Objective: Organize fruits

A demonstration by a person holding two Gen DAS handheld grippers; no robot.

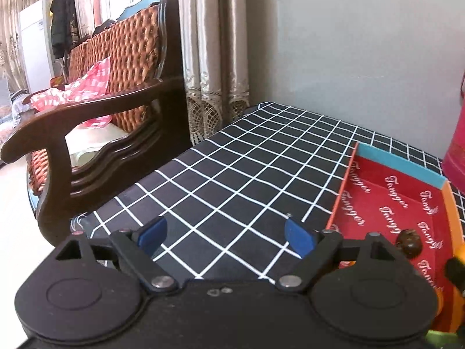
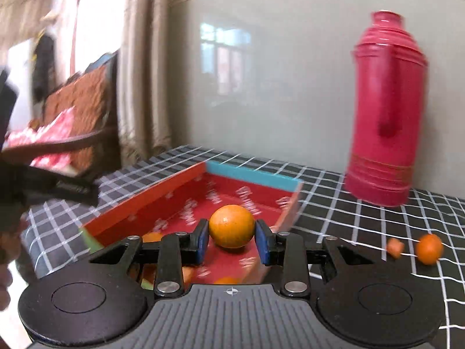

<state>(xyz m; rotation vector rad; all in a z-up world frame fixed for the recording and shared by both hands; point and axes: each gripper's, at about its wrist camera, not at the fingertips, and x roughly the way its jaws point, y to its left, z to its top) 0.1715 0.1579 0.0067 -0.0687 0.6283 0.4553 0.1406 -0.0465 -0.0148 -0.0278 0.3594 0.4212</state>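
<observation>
My right gripper (image 2: 232, 240) squeezes a round orange fruit (image 2: 231, 226) above the red cardboard box (image 2: 151, 200). Only this view shows the tall pink flask (image 2: 383, 110). My left gripper (image 1: 225, 235) is wide open, holding nothing, over the black checked tablecloth (image 1: 232, 174).

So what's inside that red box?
The red box holds orange fruit near its front, mostly hidden by the right gripper, which grips an orange above it.

Table: my checked cloth (image 1: 232, 174) covers it.
On it: red tray (image 2: 151, 200), pink flask (image 2: 383, 116) upright behind, an orange (image 2: 429, 248) and small orange bit (image 2: 394, 247) loose beside me.
</observation>
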